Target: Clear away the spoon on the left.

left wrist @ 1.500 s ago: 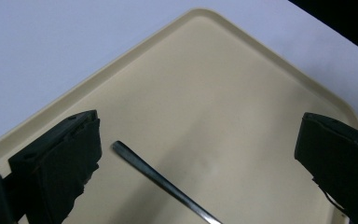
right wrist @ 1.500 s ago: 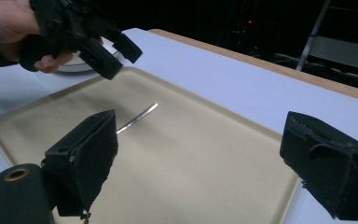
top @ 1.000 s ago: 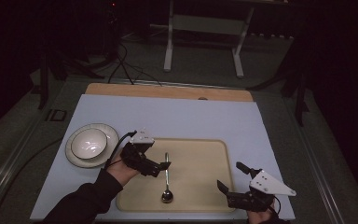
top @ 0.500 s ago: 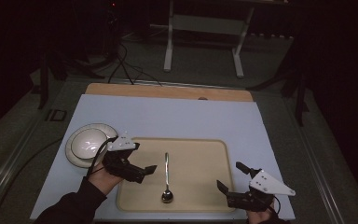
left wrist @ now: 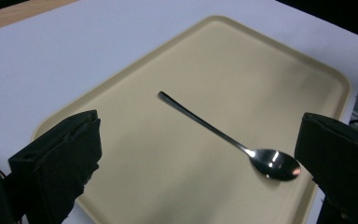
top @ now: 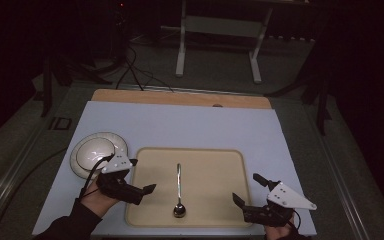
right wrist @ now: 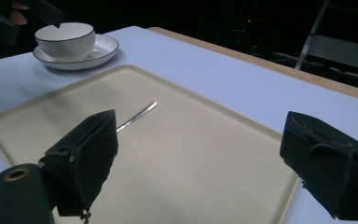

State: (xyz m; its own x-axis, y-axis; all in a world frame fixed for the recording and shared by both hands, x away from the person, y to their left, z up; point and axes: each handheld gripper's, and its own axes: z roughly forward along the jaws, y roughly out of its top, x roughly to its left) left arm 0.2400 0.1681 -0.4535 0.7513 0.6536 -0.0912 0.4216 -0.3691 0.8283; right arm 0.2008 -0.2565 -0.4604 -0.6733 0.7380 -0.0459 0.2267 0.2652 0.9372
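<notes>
Nearest the person, the right gripper (top: 252, 192) waits with its jaws wide and empty at the tray's (top: 215, 160) near right corner, just where it sat a second ago. The left gripper (top: 141, 176), jaws also spread wide with nothing between them, has pulled back from over the spoon (top: 178, 187) to the tray's left edge. The spoon lies alone in the middle of the tray, bowl toward the person, handle pointing away, so it looks set down and released, and the left hand seems to be heading for its next item. Farther left, a white bowl (top: 96, 152) sits on a plate (top: 117, 140). No brand, label or writing can be read anywhere.
</notes>
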